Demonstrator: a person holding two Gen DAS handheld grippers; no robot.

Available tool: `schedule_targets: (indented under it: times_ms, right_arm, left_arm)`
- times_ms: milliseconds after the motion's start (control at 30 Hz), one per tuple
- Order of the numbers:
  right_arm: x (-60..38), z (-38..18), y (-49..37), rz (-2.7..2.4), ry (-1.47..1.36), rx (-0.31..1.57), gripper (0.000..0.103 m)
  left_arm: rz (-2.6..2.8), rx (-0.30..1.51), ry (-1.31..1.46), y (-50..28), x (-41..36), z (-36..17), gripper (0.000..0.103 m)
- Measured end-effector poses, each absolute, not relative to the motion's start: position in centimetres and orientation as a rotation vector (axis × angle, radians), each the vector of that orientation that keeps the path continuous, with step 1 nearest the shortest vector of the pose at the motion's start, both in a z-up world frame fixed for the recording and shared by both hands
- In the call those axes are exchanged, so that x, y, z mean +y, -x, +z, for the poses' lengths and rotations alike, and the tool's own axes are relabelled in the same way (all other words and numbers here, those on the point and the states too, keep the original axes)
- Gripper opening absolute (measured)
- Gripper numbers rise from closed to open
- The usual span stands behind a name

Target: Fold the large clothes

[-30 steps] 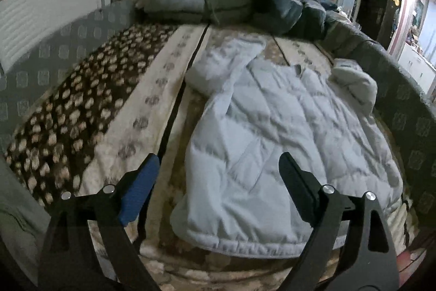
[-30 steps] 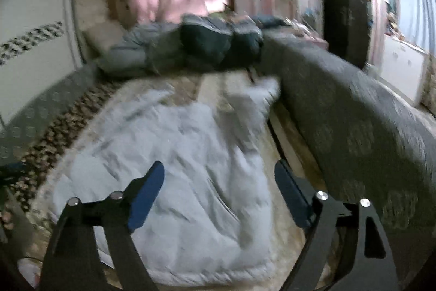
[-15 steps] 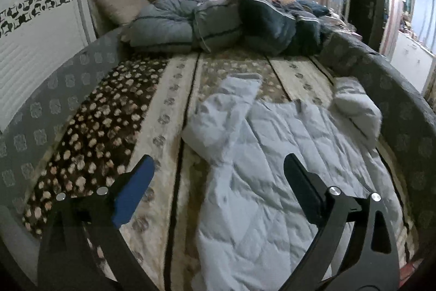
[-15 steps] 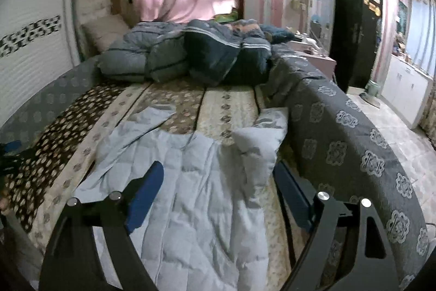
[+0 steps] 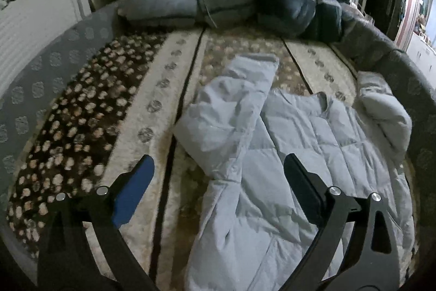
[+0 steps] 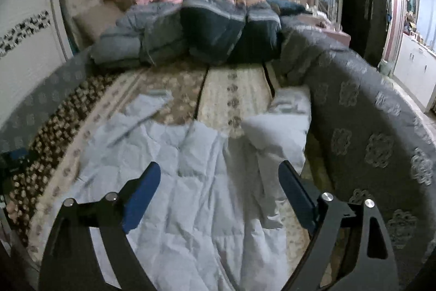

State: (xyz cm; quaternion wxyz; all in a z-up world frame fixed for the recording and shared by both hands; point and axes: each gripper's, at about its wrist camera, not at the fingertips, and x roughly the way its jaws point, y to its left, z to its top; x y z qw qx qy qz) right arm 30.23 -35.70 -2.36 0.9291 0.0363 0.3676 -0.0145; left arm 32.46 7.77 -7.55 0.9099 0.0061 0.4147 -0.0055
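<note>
**Pale blue jacket spread out on the bed**

Quilted and pale blue, the jacket [image 5: 294,154] lies flat on the patterned bedspread [image 5: 152,105], toward the right side of the bed. Its long axis runs up the bed: the hem is at the near end by the grippers and the collar points away toward the heap of dark blue bedding [image 5: 234,2] at the head. One sleeve [image 5: 245,89] stretches out up the bed on the left, while the other [image 6: 283,127] is bunched up on the right against the grey patterned blanket [image 6: 368,132].

Both tools hang above the near part of the jacket, touching nothing. The left gripper [image 5: 219,182] has its fingers spread wide with nothing between them, having just opened a little further. The right gripper [image 6: 219,187] is spread wide too and has just been opening, equally empty.
</note>
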Motion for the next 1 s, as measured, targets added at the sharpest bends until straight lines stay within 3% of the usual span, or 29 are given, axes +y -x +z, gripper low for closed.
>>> schedule_targets:
  times_ms: [267,333,433,567,633,667,700,800,1000]
  right_arm:
    - [-36.4,-9.1,-34.8,-0.035,-0.144,0.855,0.088]
    - [-36.2,-10.4,-35.6,-0.029,-0.137,0.869,0.088]
    - [-35.8,-12.0,-36.3,-0.018,-0.118,0.885,0.088]
    - [-36.2,-14.1,-37.7,-0.028,-0.13,0.913,0.088]
    - [-36.5,-14.7,-38.4,-0.04,-0.164,0.917,0.088]
    - [-36.6,-15.0,-38.7,-0.039,-0.184,0.919,0.088]
    - [-36.5,-15.3,-39.0,-0.035,-0.194,0.922,0.088]
    - [-35.2,-15.6,-39.5,-0.018,-0.16,0.918,0.088]
    - [-33.1,-14.2,-38.4,0.009,-0.05,0.871,0.088]
  left_arm:
    - [-0.06,0.982,-0.045,-41.6,3.5,-15.9,0.095]
    - [-0.051,1.014,-0.054,-43.3,2.8,-18.0,0.091]
    - [-0.029,1.056,-0.085,-45.8,2.2,-20.9,0.077]
    - [0.05,1.088,-0.134,-48.6,2.3,-23.6,0.076]
    - [0.09,1.072,-0.183,-49.7,2.6,-24.0,0.056]
    - [0.095,1.068,-0.203,-49.9,2.6,-24.0,0.031]
    - [0.093,1.07,-0.206,-50.1,2.9,-24.0,0.017]
    - [0.089,1.071,-0.159,-49.6,4.7,-23.2,0.006]
    - [0.07,1.076,-0.327,-43.0,8.5,-21.1,0.004]
